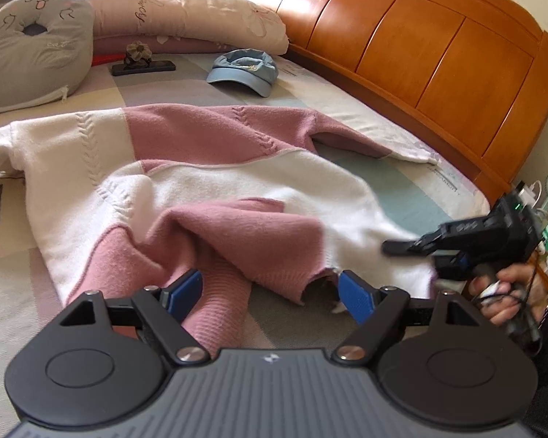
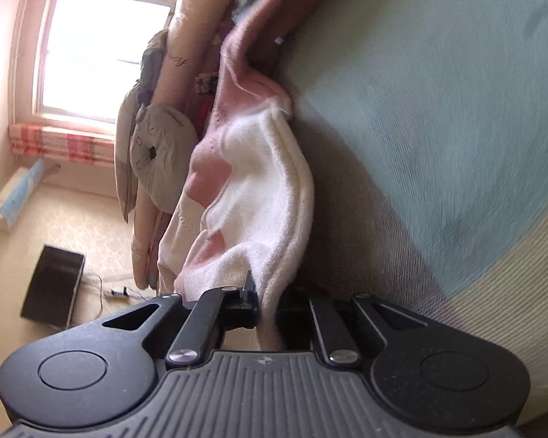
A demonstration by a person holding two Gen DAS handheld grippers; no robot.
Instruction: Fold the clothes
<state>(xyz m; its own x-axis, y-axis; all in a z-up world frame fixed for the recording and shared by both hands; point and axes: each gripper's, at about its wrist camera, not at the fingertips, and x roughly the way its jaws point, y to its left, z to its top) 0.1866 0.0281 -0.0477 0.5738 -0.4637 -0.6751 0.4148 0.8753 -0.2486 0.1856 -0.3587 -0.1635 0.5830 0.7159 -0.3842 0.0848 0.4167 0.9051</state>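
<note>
From your left wrist camera you see one pink-and-white sweater (image 1: 208, 179) spread on the bed (image 1: 413, 204), one blue cap (image 1: 243, 71), one phone (image 1: 142, 67) and one grey cushion (image 1: 33, 47). Your left gripper (image 1: 270, 290) stands released, its two blue pads (image 1: 358, 297) straddling a pink sleeve end and hem edge (neither pad presses). Your right gripper (image 1: 398, 247) reaches in at the right.

From the right wrist camera, your right gripper (image 2: 265, 301) is clenched on the sweater's (image 2: 259, 182) white edge, lifted off the bed (image 2: 438, 109).
</note>
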